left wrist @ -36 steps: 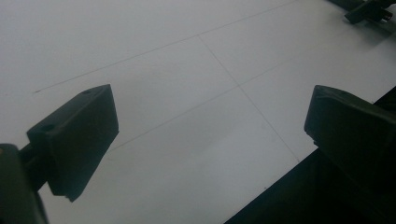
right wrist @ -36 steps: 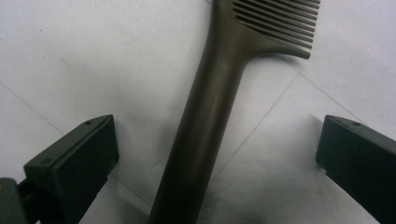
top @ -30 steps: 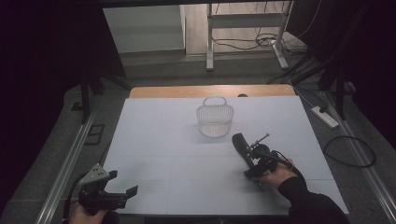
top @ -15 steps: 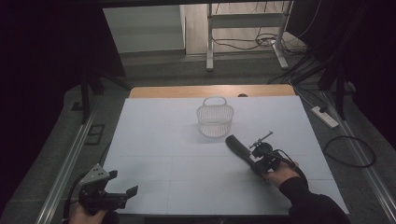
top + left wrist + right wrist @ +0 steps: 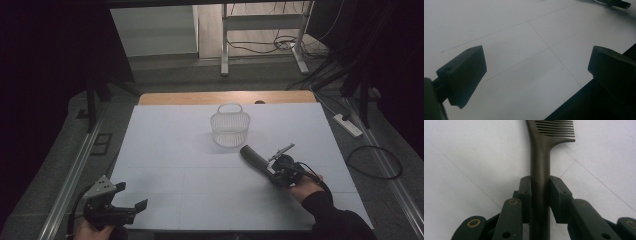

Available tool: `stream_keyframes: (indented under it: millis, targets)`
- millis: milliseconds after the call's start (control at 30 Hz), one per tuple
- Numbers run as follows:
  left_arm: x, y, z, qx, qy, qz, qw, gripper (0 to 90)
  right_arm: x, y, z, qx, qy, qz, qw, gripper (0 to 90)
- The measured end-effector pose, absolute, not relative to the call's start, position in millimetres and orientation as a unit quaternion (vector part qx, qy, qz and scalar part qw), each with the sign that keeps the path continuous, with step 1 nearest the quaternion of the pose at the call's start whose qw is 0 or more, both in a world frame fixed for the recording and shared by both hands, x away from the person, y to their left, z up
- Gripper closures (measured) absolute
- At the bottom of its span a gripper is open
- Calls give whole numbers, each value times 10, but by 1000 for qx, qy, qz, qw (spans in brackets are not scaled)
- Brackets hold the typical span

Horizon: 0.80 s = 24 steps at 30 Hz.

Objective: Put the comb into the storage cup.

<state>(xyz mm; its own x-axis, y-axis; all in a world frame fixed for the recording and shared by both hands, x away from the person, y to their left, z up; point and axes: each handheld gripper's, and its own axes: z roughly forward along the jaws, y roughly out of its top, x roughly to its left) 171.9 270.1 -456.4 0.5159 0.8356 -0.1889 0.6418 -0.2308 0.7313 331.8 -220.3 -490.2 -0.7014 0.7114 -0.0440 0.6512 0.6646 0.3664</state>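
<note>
With the right gripper [image 5: 540, 192] clamped on the handle of the dark slotted plastic spatula [image 5: 541, 157], whose head points at ten o'clock toward the white wire basket [image 5: 230, 127], the long tool could pivot and slip in the narrow pinch, while the left gripper [image 5: 534, 70] sits open and idle.

White table [image 5: 165, 150] — wire basket [image 5: 230, 127] standing on it.

I see a white table cover [image 5: 175, 150] ruled by thin grey lines into big rectangles, with a strip of light brown wood [image 5: 225, 98] showing along its far edge. The basket [image 5: 230, 129] on it is pale, a whitish see-through mesh. The comb [image 5: 540, 157] I have in my right gripper [image 5: 540, 195] is dark brownish grey, handle and teeth alike. Both grippers are black; my right one carries brass-coloured rings at its pivots, and my left gripper [image 5: 131, 206] has a grey plate on top.
</note>
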Motion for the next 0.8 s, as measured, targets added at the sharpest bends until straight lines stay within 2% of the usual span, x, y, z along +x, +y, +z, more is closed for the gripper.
stream_keyframes:
  millis: [467,800]
  targets:
    - [1823,2599,-4534,786,435,131,420,0,3229,-2339,-4771,372,899,208,107,718]
    - [2007,2507,-4465,786,417,106,443,0,3155,-2433,-4671,366,891,238,128,718]
